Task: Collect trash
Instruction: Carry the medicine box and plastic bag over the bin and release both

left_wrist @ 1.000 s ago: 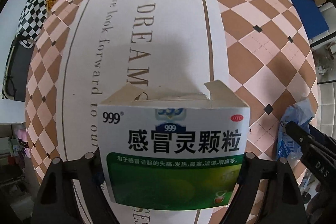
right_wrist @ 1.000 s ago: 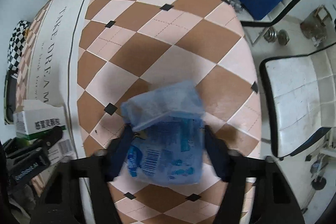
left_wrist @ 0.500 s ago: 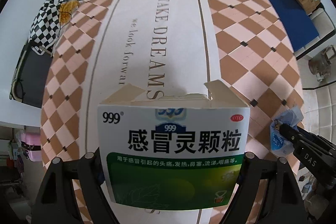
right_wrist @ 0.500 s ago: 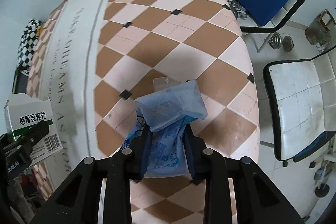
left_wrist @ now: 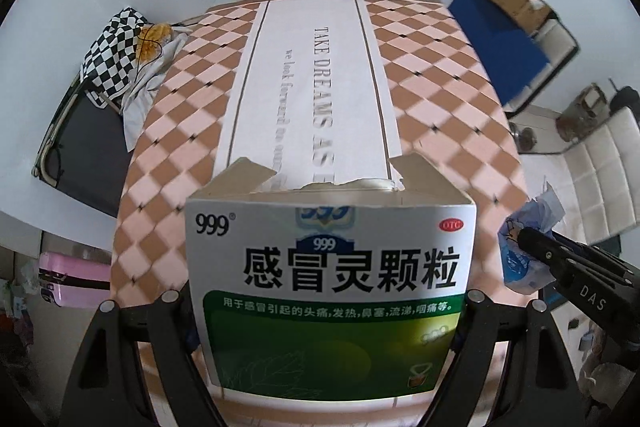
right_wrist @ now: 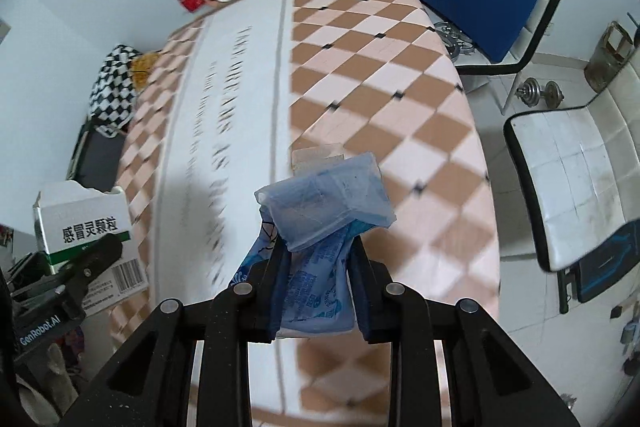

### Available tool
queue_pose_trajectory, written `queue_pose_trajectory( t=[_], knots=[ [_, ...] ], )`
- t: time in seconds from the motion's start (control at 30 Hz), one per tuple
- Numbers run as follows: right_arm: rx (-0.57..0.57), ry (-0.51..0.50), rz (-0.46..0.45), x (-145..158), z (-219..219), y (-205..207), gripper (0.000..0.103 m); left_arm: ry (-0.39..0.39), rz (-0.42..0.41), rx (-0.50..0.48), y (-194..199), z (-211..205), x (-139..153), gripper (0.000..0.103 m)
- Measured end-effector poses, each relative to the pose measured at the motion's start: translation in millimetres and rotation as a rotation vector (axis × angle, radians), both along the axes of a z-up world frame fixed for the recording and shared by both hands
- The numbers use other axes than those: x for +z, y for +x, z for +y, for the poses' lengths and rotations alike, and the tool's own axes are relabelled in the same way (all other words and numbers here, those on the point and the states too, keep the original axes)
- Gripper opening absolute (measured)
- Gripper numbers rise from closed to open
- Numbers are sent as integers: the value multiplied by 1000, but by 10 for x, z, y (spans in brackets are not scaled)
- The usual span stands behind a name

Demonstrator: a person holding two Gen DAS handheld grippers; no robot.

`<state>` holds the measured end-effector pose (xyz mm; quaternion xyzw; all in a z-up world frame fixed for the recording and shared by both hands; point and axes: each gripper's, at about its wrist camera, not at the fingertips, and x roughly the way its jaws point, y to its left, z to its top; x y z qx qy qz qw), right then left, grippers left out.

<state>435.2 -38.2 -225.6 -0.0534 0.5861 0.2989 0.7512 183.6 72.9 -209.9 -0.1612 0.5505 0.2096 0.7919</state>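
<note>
Two pieces of trash are held clear above the table (left_wrist: 420, 75), presumably for carrying to a bin (none in view). Left gripper (left_wrist: 328, 301) clenches the medicine box (left_wrist: 332, 287); right gripper (right_wrist: 318, 277), at three o'clock, pinches the blue wrapper (right_wrist: 320, 227).

On the medicine box (left_wrist: 332, 291) we read "999", "OTC" in a red oval and the large characters 感冒灵颗粒 — smaller green-band print runs below. The table runner (left_wrist: 320, 83) bears "TAKE DREAMS AS" and "we look forward". We make out "DAS" on the right tongs (left_wrist: 520, 239) and "GenRobot.AI" on the left tongs (right_wrist: 100, 251) — the blue wrapper's (right_wrist: 316, 267) print is unreadable.
</note>
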Motion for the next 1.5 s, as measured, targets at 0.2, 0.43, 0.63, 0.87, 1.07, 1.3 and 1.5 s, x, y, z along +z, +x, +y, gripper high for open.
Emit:
queue_pose_trajectory(
  t=[0.2,0.43,0.63,0.87,1.07,1.3,1.5],
  knots=[
    [-40,38,-17,201,-428,-1253,29,-10,-52,-53,-1002,-230,149,84],
    [-66,-16,44,-28,-942,-2684,29,-65,-19,-80,-2023,-414,-15,84],
    [-69,-111,178,-718,-1373,-3431,29,-151,114,-89,-2683,-706,-647,84],
    [-70,-200,285,-2009,-1652,-3660,29,-258,264,-44,-2790,-913,-1965,84],
    [-98,-264,338,-3403,-1765,-3552,29,-305,333,-42,-2421,-989,-3325,84],
    [-179,-261,432,-4639,-1827,-3390,29,-336,376,-72,-2157,-1116,-4481,84],
    [-194,-246,452,-5155,-1723,-3397,29,-369,401,-89,-2087,-1141,-4946,84]
  ],
)
